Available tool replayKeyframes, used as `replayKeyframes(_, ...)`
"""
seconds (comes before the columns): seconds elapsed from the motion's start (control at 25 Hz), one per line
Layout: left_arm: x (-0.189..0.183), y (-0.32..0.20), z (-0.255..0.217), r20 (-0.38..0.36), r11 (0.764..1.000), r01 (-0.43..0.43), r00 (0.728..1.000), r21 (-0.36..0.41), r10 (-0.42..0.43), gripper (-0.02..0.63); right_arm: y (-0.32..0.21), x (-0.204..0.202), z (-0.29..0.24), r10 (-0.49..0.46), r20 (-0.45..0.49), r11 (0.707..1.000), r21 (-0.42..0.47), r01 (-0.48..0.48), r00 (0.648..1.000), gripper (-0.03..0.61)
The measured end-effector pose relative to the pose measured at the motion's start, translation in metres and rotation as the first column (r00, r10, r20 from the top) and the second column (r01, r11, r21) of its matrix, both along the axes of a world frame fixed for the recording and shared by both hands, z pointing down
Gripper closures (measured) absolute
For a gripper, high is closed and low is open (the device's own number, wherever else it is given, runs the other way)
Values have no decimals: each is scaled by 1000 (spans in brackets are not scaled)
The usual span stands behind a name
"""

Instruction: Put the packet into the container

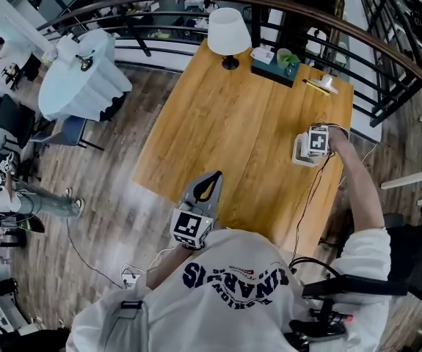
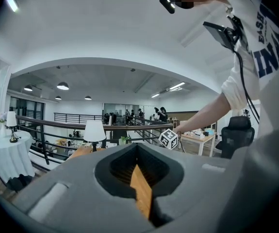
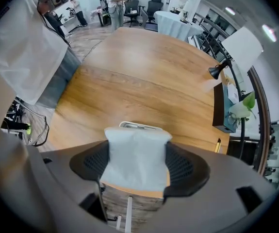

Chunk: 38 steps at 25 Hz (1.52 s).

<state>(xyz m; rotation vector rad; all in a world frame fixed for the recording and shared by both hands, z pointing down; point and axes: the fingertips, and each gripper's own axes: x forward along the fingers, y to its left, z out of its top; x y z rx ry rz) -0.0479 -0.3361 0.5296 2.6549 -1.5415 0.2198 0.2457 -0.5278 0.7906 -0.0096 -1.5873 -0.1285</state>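
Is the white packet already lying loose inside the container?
No: in the right gripper view the packet is clamped between the jaws of the right gripper, with the container rim showing just beyond it.

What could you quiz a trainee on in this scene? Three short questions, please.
1. True or false: the right claw is closed on a white packet.
2. In the head view, the right claw hangs over which thing? A) the white container B) the lamp C) the plant
3. Fill in: the left claw holds ___.

Key: 1 true; 2 A; 3 nothing.
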Motion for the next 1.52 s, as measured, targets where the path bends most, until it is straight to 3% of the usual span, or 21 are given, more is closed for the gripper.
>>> replayKeyframes(0.68,12,-13,8,28,998,53,998,-37,-52,609,-10,11,88,-13,-52,998,-60,10,999,216)
replayKeyframes(0.92,13,-13,9,34,997,63,998,-39,-61,609,-6,20,115,-10,-83,999,-43,7,997,216)
replayKeyframes(1.24,11,-9,13,34,996,81,996,-45,-80,609,-6,18,118,1,-82,999,-48,-5,997,209)
replayKeyframes(1.52,14,-4,10,27,997,70,997,-34,-69,609,-14,21,113,68,-32,998,7,-68,997,174)
